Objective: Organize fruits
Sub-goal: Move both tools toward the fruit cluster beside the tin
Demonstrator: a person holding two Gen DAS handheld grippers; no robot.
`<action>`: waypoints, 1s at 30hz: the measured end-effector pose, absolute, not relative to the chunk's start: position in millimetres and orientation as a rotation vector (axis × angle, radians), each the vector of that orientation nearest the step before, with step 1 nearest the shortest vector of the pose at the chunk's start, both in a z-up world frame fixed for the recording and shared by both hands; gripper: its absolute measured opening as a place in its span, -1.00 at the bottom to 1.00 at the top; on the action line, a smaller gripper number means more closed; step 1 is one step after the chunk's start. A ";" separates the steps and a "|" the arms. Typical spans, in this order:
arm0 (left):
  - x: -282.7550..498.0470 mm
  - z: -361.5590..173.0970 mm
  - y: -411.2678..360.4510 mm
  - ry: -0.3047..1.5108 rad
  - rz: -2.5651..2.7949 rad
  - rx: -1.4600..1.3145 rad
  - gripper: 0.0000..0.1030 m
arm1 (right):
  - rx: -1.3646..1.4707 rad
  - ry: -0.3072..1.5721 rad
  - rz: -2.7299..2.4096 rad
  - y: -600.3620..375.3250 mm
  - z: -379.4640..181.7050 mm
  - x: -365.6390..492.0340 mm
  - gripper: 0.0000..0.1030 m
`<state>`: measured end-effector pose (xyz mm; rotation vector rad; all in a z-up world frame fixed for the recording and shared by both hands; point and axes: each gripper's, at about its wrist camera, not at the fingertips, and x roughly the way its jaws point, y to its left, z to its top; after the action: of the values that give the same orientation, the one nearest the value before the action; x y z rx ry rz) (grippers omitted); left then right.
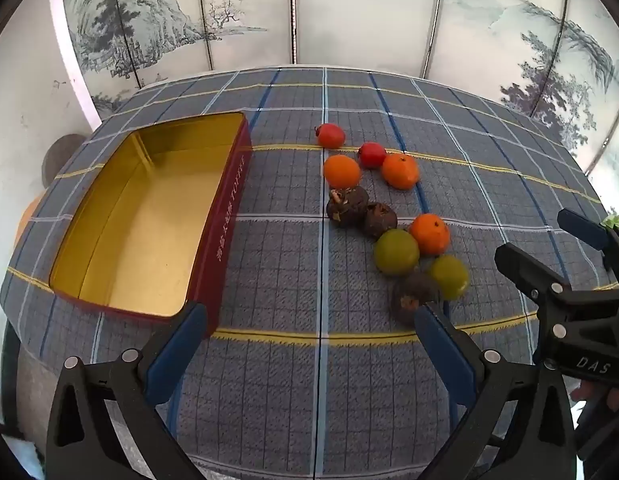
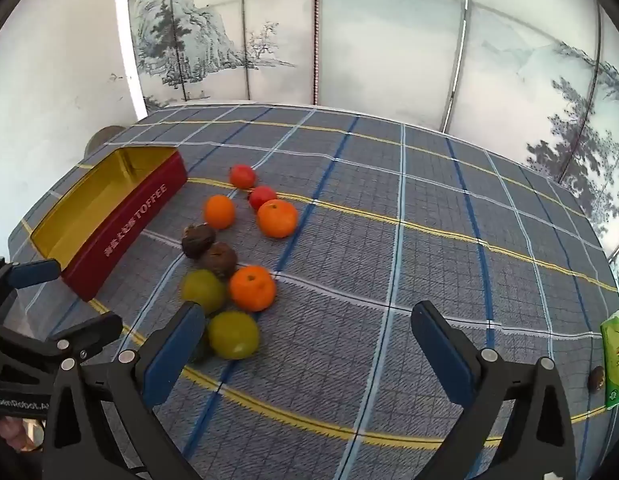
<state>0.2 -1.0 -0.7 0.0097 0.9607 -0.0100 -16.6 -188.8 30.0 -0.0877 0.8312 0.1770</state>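
An open red toffee tin with a gold inside stands empty at the table's left; it also shows in the right wrist view. Fruits lie in a loose line to its right: two red ones, three oranges, three dark brown ones and two green ones. My left gripper is open and empty above the cloth, its right finger beside the nearest brown fruit. My right gripper is open and empty, its left finger next to a green fruit.
A blue plaid cloth covers the round table. A green tissue pack and a small dark object lie at the right edge. A painted folding screen stands behind the table.
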 end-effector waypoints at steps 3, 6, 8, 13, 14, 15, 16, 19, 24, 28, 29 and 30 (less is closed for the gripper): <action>-0.9 -2.2 -5.3 0.958 -0.016 0.015 0.99 | -0.087 0.824 0.156 -188.4 28.4 -16.0 0.99; -11.9 -6.8 -3.3 0.956 -0.017 0.019 0.99 | -0.086 0.811 0.155 -182.6 29.0 -27.5 0.99; -13.6 -8.6 -2.4 0.955 -0.011 0.016 0.99 | -0.075 0.826 0.164 -181.0 29.2 -32.1 0.99; -16.3 -10.2 9.7 0.965 -0.003 -0.010 0.99 | -0.057 0.864 0.176 -183.3 23.5 -35.9 0.99; -16.9 -11.1 10.7 0.967 0.003 -0.011 0.99 | -0.057 0.865 0.176 -183.2 23.7 -36.3 0.99; -18.0 -11.7 11.8 0.971 0.007 -0.013 0.99 | -0.057 0.867 0.172 -182.8 23.4 -36.8 0.99; -18.6 -11.9 12.8 0.972 0.008 -0.015 0.99 | -0.057 0.869 0.173 -182.8 23.1 -36.9 0.99; -19.6 -12.4 15.8 0.978 0.015 -0.019 0.99 | -0.055 0.869 0.167 -183.0 21.6 -37.5 0.99; -19.9 -13.6 17.2 0.983 0.021 -0.021 0.99 | -0.045 0.876 0.165 -186.4 19.2 -36.9 0.99; -20.0 -13.5 17.3 0.984 0.021 -0.021 0.99 | -0.049 0.878 0.163 -186.8 18.1 -36.3 0.99; -20.2 -13.6 17.5 0.985 0.022 -0.020 0.99 | -0.048 0.877 0.166 -186.8 17.5 -36.6 0.99; -20.0 -13.4 17.4 0.985 0.021 -0.019 0.99 | -0.048 0.878 0.165 -187.4 16.7 -36.7 0.99</action>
<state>-20.0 17.4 -13.4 -0.0190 0.9849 0.0206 -36.7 -187.4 16.7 -0.0482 0.8783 0.1653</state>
